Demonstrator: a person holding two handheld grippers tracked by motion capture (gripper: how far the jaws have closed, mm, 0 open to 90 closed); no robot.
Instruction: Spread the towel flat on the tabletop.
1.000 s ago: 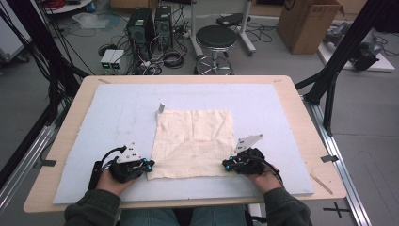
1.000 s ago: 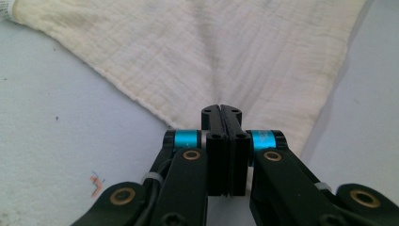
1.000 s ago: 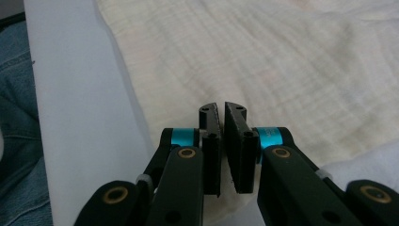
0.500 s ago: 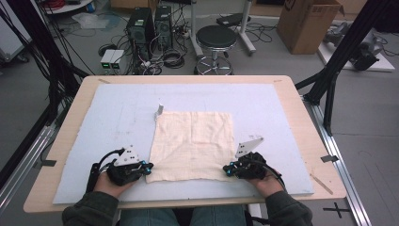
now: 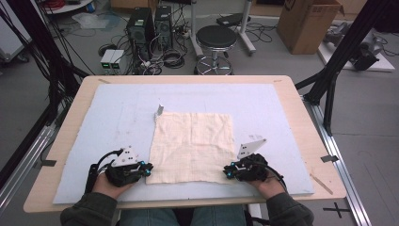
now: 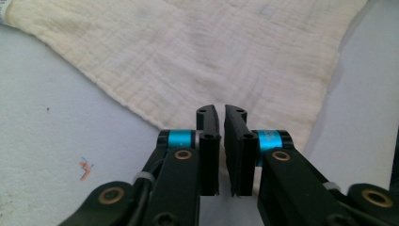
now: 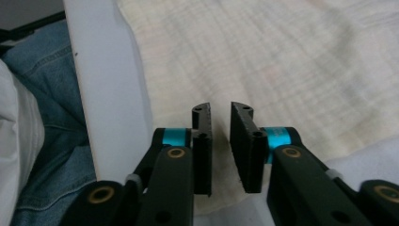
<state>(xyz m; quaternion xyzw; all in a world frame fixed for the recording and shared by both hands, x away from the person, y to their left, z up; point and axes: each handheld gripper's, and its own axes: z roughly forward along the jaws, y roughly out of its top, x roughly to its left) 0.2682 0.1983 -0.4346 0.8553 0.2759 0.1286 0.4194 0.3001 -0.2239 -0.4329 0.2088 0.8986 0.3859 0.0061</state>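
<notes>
A cream square cloth (image 5: pixel 193 146) lies flat on the pale blue mat (image 5: pixel 117 117). My left gripper (image 5: pixel 148 168) rests low at the cloth's near left corner. In the left gripper view its jaws (image 6: pixel 221 110) stand a narrow slit apart over that corner of the cloth (image 6: pixel 211 52). They have just been opening, and the cloth lies under them, not pinched. My right gripper (image 5: pixel 227 172) sits at the near right corner. In the right gripper view its jaws (image 7: pixel 220 107) are parted a little wider over the cloth (image 7: pixel 282 61). They too have just been opening, with nothing pressed between the pads.
A small white tag (image 5: pixel 159 111) sticks up at the cloth's far left corner. The mat covers most of the wooden table (image 5: pixel 70 122). Its near edge (image 7: pixel 108 94) runs close beside my right gripper, with the person's jeans below. A stool (image 5: pixel 216 36) and computers stand on the floor beyond.
My right hand has slid slightly toward the near edge. The left hand and the cloth look unchanged.
</notes>
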